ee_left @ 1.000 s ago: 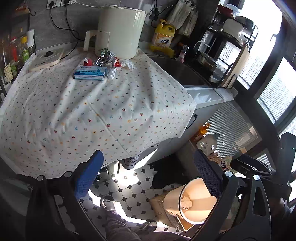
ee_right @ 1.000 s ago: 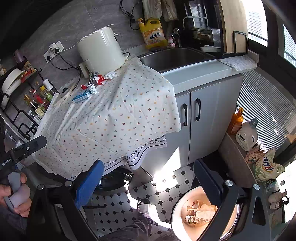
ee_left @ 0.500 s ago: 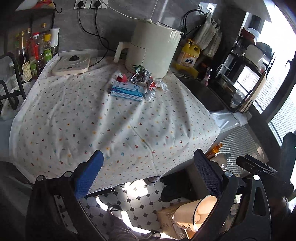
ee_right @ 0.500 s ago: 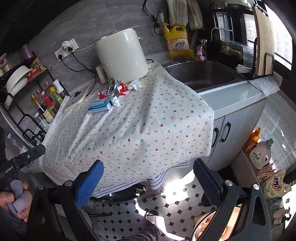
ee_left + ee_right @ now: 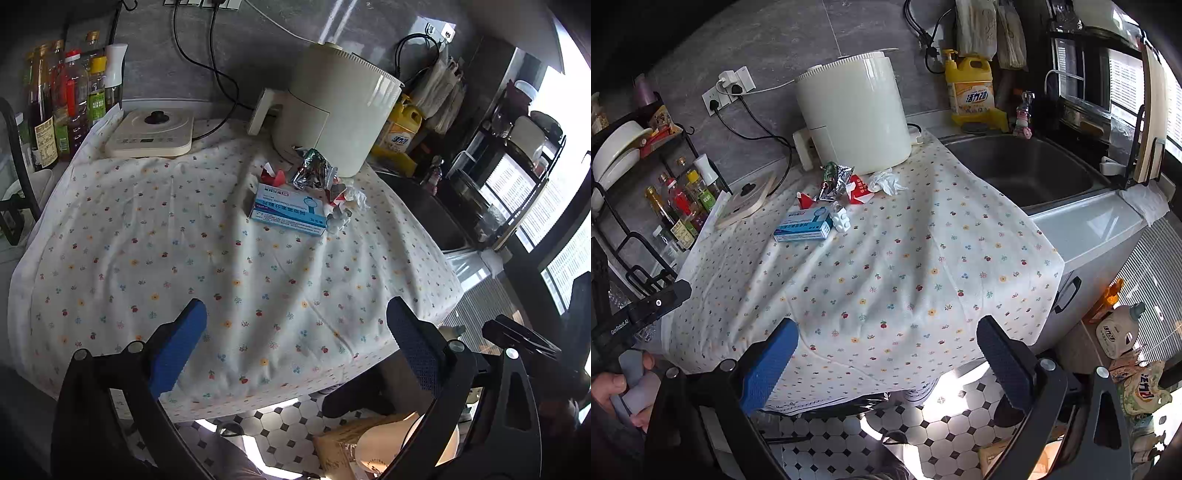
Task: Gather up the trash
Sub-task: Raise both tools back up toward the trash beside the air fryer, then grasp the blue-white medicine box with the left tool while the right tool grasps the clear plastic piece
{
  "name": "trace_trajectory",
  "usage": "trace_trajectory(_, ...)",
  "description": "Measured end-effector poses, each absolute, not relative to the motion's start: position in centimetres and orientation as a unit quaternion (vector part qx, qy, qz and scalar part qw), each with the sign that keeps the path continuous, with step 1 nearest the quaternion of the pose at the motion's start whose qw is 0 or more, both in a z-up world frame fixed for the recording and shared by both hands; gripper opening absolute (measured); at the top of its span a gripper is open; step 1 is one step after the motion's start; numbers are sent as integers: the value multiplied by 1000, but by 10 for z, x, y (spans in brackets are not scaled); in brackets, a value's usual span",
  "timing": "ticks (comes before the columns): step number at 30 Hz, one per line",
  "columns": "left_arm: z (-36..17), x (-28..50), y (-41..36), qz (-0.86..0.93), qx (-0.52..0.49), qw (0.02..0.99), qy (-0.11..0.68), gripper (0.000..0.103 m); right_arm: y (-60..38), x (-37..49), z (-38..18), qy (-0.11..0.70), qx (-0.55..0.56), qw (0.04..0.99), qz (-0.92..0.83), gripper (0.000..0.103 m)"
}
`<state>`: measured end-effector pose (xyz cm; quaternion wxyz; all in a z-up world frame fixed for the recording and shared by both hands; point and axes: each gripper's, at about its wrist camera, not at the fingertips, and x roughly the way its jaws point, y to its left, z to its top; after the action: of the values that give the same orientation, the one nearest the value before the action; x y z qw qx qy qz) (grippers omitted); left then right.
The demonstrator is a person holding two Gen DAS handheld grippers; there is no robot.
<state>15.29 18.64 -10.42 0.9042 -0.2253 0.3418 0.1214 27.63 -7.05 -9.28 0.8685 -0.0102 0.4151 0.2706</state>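
Moved: both grippers are rising from the floor bin toward the tabletop.
Left gripper: hovering over cloth edge, fingers spread, empty.
Right gripper: same, gaping, empty.
Tablecloth: wrinkled floral fabric.
Trash: blue carton, crinkled foil wrapper, tissue wad, lying beside the cream appliance.

Left gripper gapes empty above tablecloth, trash pile beyond.

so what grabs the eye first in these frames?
The flowered tablecloth fills both views, with a small heap of trash at its far side: a blue box, a crumpled foil wrapper and a white tissue. Behind them stands a big cream appliance. Both grippers hang open and empty.
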Motion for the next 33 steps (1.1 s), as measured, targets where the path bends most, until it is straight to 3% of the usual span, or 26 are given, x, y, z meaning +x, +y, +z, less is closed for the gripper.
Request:
trace_trajectory(16, -123, 271, 257, 52, -178, 914, 361, 97, -50, 316, -104, 422, 15, 888, 183, 95)
trace_trajectory(33, -149, 380, 271, -43, -135, 907, 396, 97, -64, 336, -106, 428, 30, 897, 105, 95)
